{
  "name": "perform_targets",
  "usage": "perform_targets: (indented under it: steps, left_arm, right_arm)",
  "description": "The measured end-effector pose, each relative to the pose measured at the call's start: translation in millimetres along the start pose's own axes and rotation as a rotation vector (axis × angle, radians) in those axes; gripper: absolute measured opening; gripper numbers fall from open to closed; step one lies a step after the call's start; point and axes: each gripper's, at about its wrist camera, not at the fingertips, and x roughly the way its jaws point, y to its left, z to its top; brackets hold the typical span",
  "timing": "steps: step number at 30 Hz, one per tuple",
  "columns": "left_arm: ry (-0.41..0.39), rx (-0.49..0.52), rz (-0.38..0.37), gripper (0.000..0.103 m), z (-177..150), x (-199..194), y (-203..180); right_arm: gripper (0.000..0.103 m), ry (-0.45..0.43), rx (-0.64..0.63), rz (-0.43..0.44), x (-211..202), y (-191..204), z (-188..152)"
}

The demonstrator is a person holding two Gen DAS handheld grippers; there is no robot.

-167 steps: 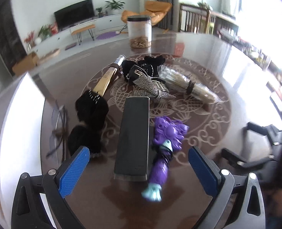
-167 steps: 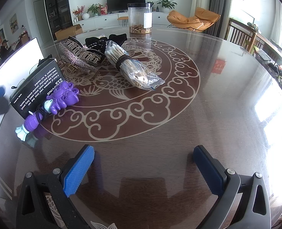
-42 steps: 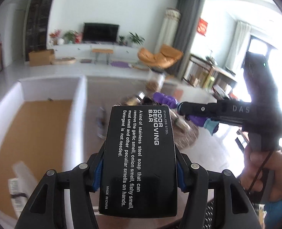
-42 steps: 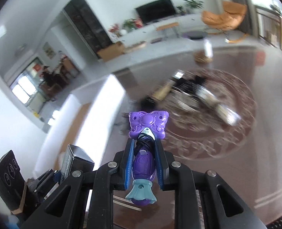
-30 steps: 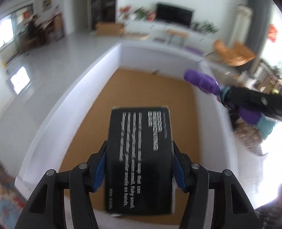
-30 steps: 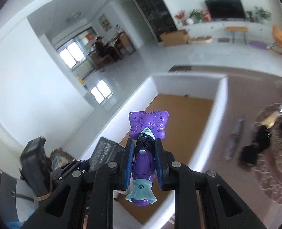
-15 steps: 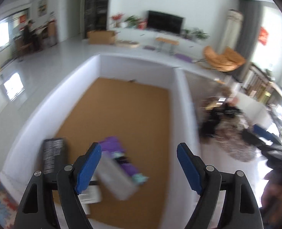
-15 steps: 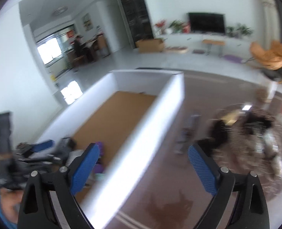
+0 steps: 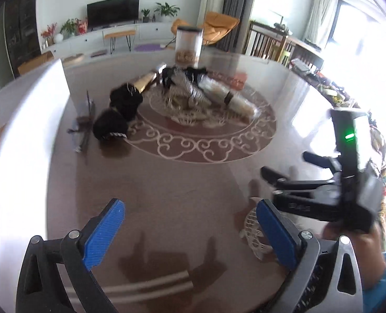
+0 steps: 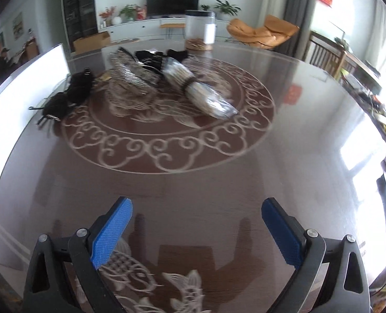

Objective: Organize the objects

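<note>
Both hand-held grippers are back over the bench point(image 10: 310, 135) with nothing in them. The left hand-held gripper point(image 9: 190, 230) has just been opening and now stands wide, bare bench between its blue pads; the right hand-held gripper point(image 10: 197, 230) has also just opened wide and is empty.

What is left to sort lies in the upper middle of both views: a black pouch point(image 9: 120, 112) at the left of the group, the gold tube point(image 9: 147, 78) just behind it, the silver mesh piece point(image 10: 130, 71) in the centre, and the wrapped bundle point(image 10: 200, 94) to its right. The white box point(image 9: 23, 135) runs along the left edge.

The step in hand, as I judge it, is the reach for the next pair. It would go best with each gripper taking the item on its own side, the left the pouch and the right the bundle, so the arms do not cross. The bundle looks slippery in its wrap, so closing across its banded middle seems safest.

A second ago the left gripper held a black carton and the right a purple toy over the box; half a second ago both lay in it.
</note>
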Motion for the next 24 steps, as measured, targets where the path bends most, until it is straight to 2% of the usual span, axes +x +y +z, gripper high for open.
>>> perform_targets:
  steps: [3, 5, 8, 14, 19, 24]
  left_arm:
    - [0.021, -0.035, 0.019, 0.102, -1, 26, 5]
    - [0.018, -0.06, 0.035, 0.102, -2, 37, 14]
    - [0.021, -0.076, 0.047, 0.102, -4, 43, 19]
    - [0.028, -0.055, 0.074, 0.102, -2, 52, 19]
    - [0.045, 0.006, 0.138, 0.103, -3, 61, 9]
    - [0.037, -0.001, 0.142, 0.103, -3, 62, 8]
  right_arm:
    - [0.1, 0.014, -0.004, -0.006, 2, 0, 0]
    - [0.1, 0.015, 0.014, 0.021, 5, -4, 1]
    - [0.101, 0.01, 0.031, 0.036, 7, -8, 0]
    - [0.103, 0.006, 0.024, 0.037, 8, -6, 0]
    - [0.103, 0.006, 0.025, 0.038, 8, -6, 0]
    - [0.103, 0.006, 0.025, 0.037, 8, -5, 0]
